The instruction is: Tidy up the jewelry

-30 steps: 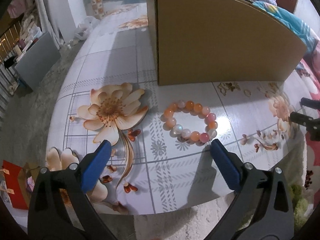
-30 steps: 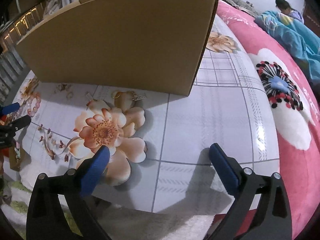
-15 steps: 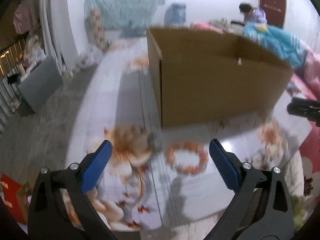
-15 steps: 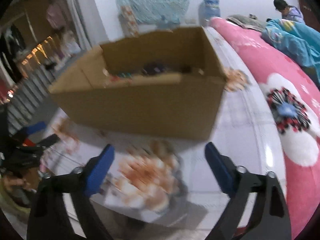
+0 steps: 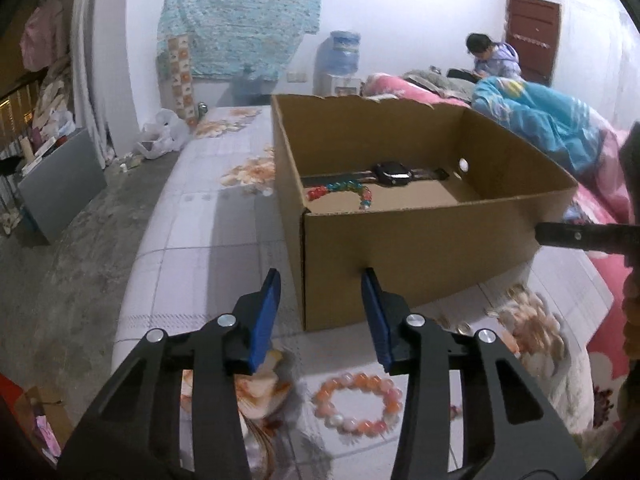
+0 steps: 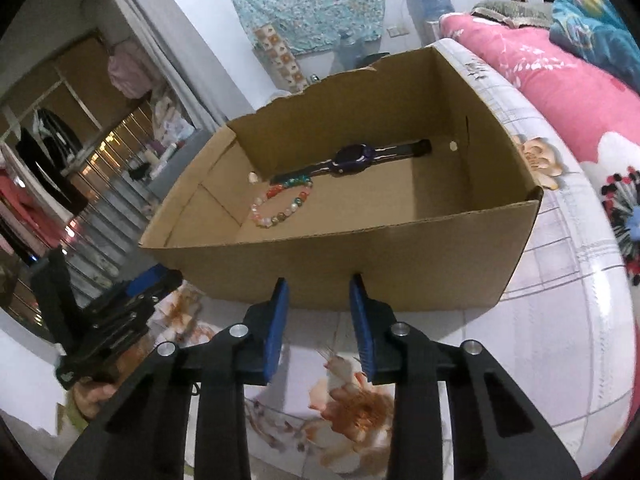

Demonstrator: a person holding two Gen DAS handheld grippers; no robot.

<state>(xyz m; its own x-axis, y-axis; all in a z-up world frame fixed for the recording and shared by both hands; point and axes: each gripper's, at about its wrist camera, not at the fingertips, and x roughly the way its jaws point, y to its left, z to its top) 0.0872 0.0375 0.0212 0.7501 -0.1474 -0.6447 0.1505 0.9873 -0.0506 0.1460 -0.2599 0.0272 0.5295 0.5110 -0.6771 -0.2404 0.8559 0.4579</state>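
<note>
Watch (image 5: 394,173) and multicolour bracelet (image 5: 344,192) lie in box (image 5: 420,256). Orange bracelet (image 5: 357,403) on table at 6 o'clock, unpicked. Left gripper (image 5: 320,312) and right gripper (image 6: 316,312) closing, empty.

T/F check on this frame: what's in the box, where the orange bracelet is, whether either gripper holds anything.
1. A dark watch lies inside the cardboard box. True.
2. The orange and pink bead bracelet is in the box. False: it lies on the flowered table top, in front of the box.
3. A multicoloured bead bracelet lies in the box beside the watch. True.
4. The left gripper holds the orange bracelet. False: its jaws are closing with nothing between them.
5. The right gripper grips the box wall. False: its jaws are closing on air, short of the box.
</note>
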